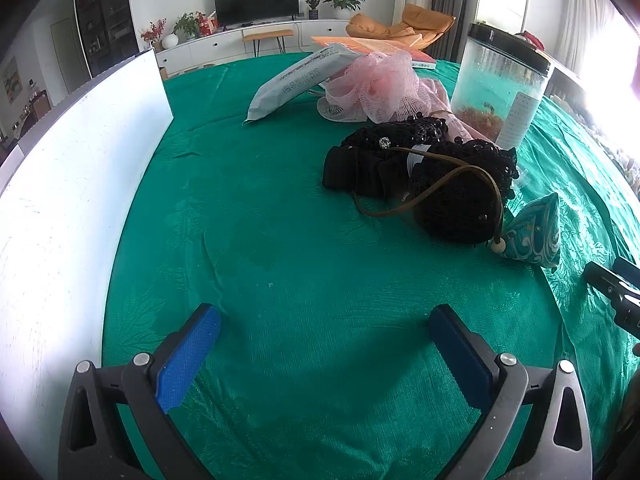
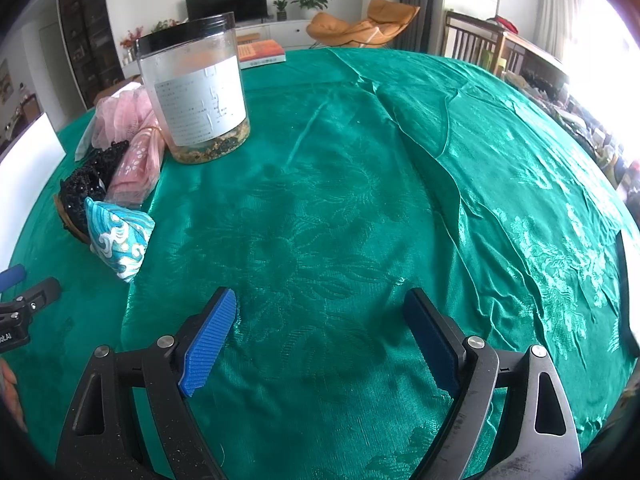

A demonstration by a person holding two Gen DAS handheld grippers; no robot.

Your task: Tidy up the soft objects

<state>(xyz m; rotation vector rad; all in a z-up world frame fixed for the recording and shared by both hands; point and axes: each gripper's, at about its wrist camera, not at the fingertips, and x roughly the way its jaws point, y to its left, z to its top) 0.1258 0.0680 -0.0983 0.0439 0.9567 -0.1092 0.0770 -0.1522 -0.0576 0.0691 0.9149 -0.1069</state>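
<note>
Soft objects are lying bunched together on the green-clothed worktop: a blue wave-patterned pouch is sitting at the near end of the cluster, touching a black beaded bag whose brown cord is looping loosely across it and ending in a pale bead beside the pouch. Behind the bag, a pink mesh bundle and a pink dotted cloth are piling against a grey plastic packet, while a clear jar with a black lid is standing just beside the heap. A white board is standing along the far left side of the worktop, well apart from the cluster.

Both pairs of tongs are hovering over bare cloth with nothing between the pads: the left tongs are standing wide, and the right tongs are standing wide too, near the pouch, which is lying off to their left.

Several things are looking likely to go wrong. The loose cord is inviting a snag, and a pull on the pouch could be dragging the bag along with it if the bead end catches. Tongs reaching into the heap may be nudging the jar, which could tip or slide. The glossy, wrinkled cloth is also offering itself to the pads, so a low pinch could be gathering tablecloth instead of a soft thing and shifting everything on it.
</note>
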